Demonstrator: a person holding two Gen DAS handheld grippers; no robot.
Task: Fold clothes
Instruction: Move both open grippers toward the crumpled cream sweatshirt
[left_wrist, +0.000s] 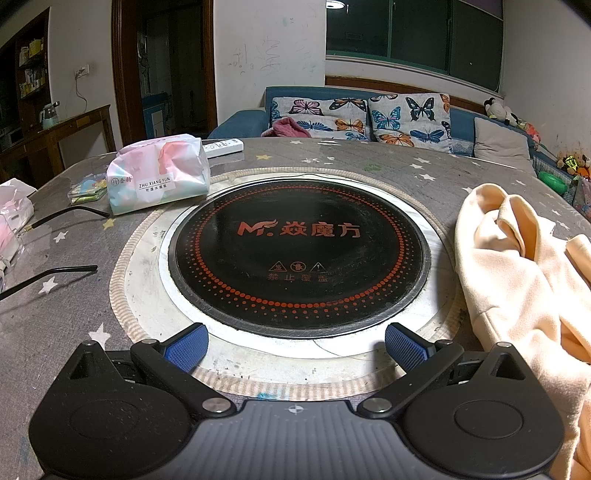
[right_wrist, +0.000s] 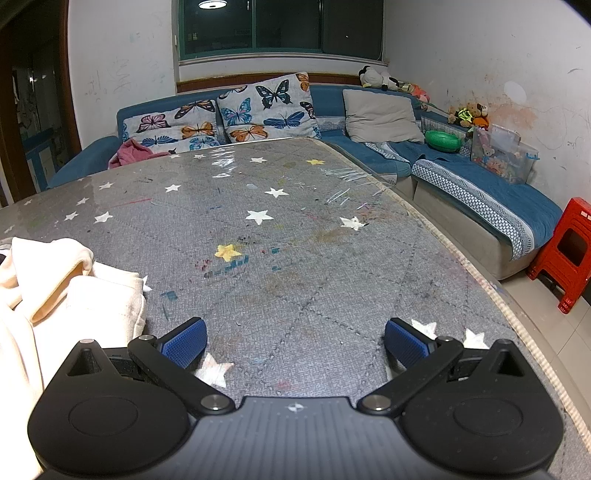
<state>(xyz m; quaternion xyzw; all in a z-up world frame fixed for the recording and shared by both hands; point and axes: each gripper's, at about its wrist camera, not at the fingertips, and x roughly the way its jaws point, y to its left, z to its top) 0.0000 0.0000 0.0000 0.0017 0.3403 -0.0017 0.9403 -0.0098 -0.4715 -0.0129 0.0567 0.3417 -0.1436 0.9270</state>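
Grey star-printed cloth covers the table (right_wrist: 295, 221), with a blue sofa (right_wrist: 461, 173) behind it and a round black hob (left_wrist: 299, 254) set into the top. Left claw (left_wrist: 295, 349) hangs released over the hob's near rim, nothing between its blue pads (left_wrist: 186, 347); the cream garment (left_wrist: 524, 280) lies crumpled just to its right, untouched. Right claw (right_wrist: 295, 347) is also spread wide and empty over bare cloth, the garment (right_wrist: 70, 295) heaped just to its left, near the left pad.

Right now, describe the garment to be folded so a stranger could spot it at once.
Start at the grey star-printed table with the round black cooktop set in it. Just right of that cooktop lies the cream garment, crumpled in a heap. It is the only cloth on the table, unlike the pink tissue pack opposite.
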